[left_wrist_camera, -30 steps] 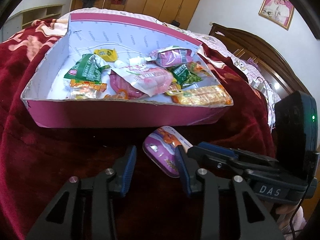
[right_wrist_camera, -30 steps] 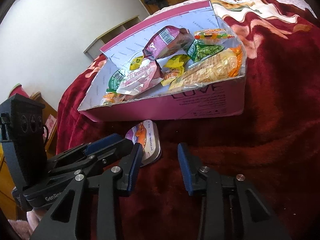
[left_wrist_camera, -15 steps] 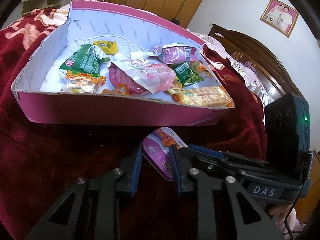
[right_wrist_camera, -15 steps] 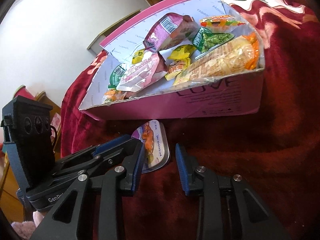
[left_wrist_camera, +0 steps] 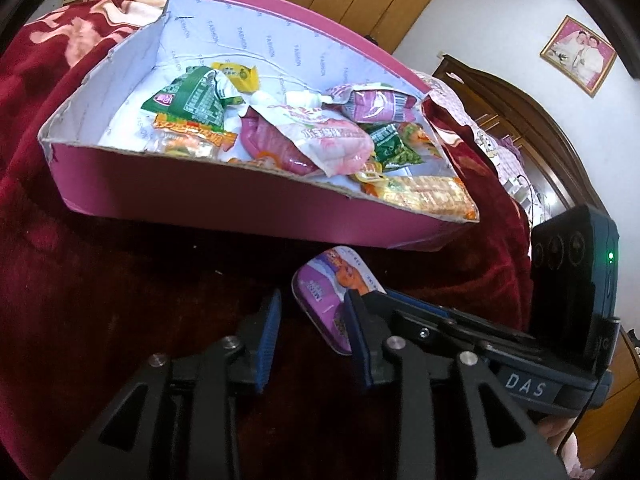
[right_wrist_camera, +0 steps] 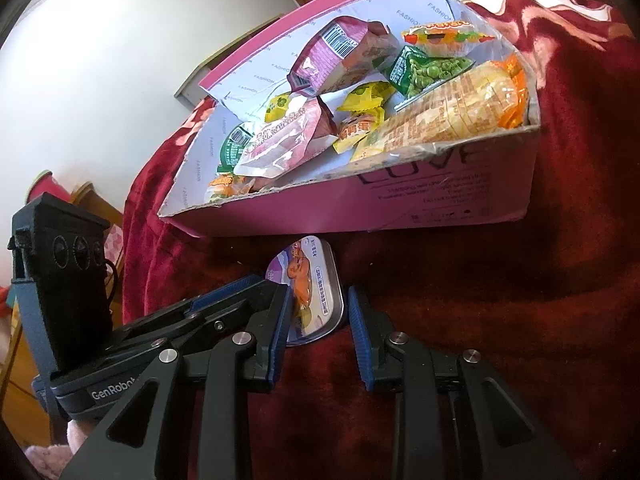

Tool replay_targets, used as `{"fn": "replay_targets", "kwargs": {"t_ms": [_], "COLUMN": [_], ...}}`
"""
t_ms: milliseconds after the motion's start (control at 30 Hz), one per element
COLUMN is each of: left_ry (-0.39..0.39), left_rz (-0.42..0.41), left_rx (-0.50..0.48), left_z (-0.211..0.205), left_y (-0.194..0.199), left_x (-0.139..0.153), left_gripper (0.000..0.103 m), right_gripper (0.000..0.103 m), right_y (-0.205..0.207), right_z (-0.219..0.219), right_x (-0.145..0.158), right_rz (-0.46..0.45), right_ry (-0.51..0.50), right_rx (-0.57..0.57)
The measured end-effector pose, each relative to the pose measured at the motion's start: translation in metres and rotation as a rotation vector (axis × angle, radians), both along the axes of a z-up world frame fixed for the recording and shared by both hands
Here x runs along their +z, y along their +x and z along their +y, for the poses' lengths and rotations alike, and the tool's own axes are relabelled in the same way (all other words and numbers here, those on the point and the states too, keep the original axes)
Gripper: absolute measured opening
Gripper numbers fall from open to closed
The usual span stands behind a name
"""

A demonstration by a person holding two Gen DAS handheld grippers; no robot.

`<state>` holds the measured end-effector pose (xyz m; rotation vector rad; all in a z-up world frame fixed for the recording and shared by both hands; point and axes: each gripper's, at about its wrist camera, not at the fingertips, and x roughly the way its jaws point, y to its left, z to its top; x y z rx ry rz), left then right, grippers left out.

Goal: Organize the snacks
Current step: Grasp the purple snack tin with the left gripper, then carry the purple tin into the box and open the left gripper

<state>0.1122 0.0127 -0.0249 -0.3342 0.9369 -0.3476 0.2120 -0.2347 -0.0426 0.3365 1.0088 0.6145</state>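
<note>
- Snacks fill an open pink box (left_wrist_camera: 208, 200) that sits on a dark red blanket (left_wrist_camera: 120, 300); the blanket covers all the surface around it.
- One corner of the box points toward both cameras, and its inside walls are pale with small printed words.
- In the box the packs lie loose, one over another. A long orange cracker pack (right_wrist_camera: 452, 116) lies along the near wall, and a pale pink pouch (left_wrist_camera: 320, 140) lies in the middle.
- Behind them are a purple pack (right_wrist_camera: 340, 56) with a barcode, a green pea pack (right_wrist_camera: 428, 68), and some small yellow sweets (right_wrist_camera: 366, 96).
- One snack is outside: a small flat tin (right_wrist_camera: 310, 276) with a purple and orange lid lies on the blanket just in front of the box wall.
- Left gripper (left_wrist_camera: 312, 296) is released. Its jaws have just been opening; the tin lies between the blue pads, with a clear gap on one side.
- Right gripper (right_wrist_camera: 320, 292) is also around the tin and not clenched on it; there is a gap between the tin and one pad.
- Both tools meet at the tin from opposite sides, close together.
</note>
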Motion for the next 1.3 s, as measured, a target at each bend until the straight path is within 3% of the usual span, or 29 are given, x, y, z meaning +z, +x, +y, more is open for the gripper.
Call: {"fn": "replay_targets", "kwargs": {"t_ms": [100,200,1000,1300], "left_ry": [-0.005,-0.016,-0.024,-0.01], "left_rz": [-0.008,-0.021,-0.119,-0.161], "left_rx": [-0.002,-0.015,0.008,0.011], "left_z": [0.0,-0.003,0.002,0.001], "left_y": [0.0,-0.002,-0.031,-0.017], "left_x": [0.0,0.002,0.056,0.077], "left_gripper": [0.033,0.025,0.025,0.025], "right_gripper": [0.03,0.03,0.029,0.029], "right_y": [-0.001,-0.006,-0.041,-0.032], "right_z": [-0.002,-0.004,-0.009,-0.005], "right_x": [0.0,0.002,0.053,0.072], "right_rz": [-0.009,-0.037,-0.183,-0.226], "right_ry": [0.008,0.005,0.018,0.03], "right_rx": [-0.003,-0.002,-0.012,-0.009]}}
